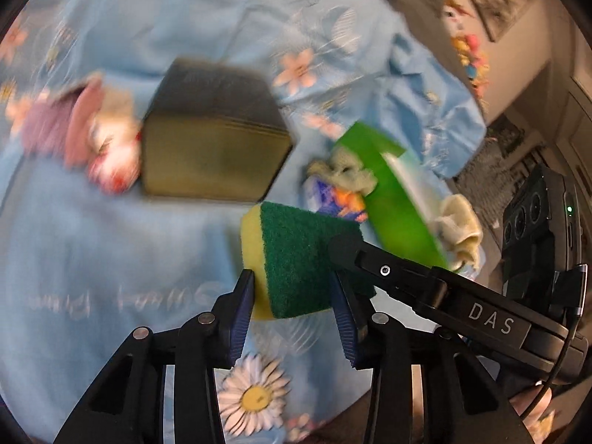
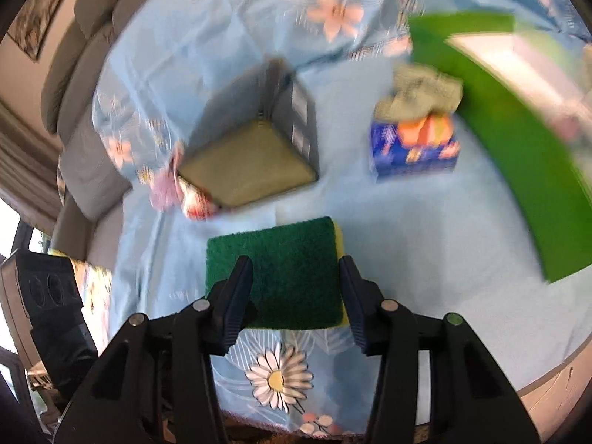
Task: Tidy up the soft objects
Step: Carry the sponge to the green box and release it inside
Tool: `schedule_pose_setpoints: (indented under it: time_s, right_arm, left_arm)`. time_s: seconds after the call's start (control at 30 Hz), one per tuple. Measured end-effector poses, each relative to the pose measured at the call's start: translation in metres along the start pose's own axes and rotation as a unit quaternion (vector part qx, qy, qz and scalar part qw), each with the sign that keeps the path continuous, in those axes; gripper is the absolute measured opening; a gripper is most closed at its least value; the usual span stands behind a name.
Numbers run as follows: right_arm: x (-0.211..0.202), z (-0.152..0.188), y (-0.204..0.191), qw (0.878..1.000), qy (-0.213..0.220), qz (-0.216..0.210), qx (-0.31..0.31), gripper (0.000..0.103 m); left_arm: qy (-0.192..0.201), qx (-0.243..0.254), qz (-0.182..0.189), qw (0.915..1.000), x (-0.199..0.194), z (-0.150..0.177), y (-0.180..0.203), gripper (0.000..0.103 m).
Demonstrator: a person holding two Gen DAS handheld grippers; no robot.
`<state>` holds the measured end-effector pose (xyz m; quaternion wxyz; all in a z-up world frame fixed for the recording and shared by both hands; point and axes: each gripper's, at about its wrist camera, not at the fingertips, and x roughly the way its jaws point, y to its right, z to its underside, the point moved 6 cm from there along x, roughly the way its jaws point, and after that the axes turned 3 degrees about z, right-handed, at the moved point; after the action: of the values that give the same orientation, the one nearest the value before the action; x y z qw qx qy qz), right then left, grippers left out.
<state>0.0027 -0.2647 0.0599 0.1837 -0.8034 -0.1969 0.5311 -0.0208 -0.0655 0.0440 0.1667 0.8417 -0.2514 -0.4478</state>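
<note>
A yellow sponge with a dark green scrub face is held up above the blue flowered cloth. My left gripper has its jaws on both sides of the sponge. My right gripper also closes on the same sponge; one of its fingers lies across the scrub face in the left wrist view. An open olive-grey fabric box stands behind, with a pink-and-white plush leaning at its left side.
A green bin stands to the right with pale cloths by it. A blue sponge packet with a grey-beige rag on top sits beside the bin. A grey sofa lies at the left.
</note>
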Motion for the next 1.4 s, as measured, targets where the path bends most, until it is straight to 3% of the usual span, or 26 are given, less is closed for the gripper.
schedule_pose_setpoints:
  time_s: [0.2,0.4,0.63,0.8,1.0,1.4]
  right_arm:
    - [-0.047,-0.037,0.014,0.997,0.081,0.010,0.016,0.047]
    - [-0.089,-0.070,0.046,0.986,0.153,0.017,0.061,0.048]
    - [-0.119,-0.100,0.095,0.971,0.202,0.046,0.119,0.048]
    - [-0.119,-0.107,0.126,0.962,0.212,0.062,0.161,0.048]
    - [-0.101,-0.108,0.159,0.955,0.202,0.091,0.196,0.048]
    - [-0.073,-0.107,0.190,0.951,0.174,0.137,0.217,0.047]
  left_arm:
    - [0.026,0.046,0.043,0.9977,0.010,-0.042,0.052,0.042]
    - [0.039,0.114,0.072,0.9900,0.031,-0.077,0.111,0.042]
    - [0.012,0.130,0.118,0.9845,0.075,-0.102,0.157,0.042]
    - [-0.016,0.131,0.133,0.9823,0.106,-0.104,0.173,0.042]
    - [-0.047,0.144,0.125,0.9805,0.138,-0.097,0.177,0.042]
    - [-0.092,0.092,0.132,0.9826,0.178,-0.085,0.158,0.042]
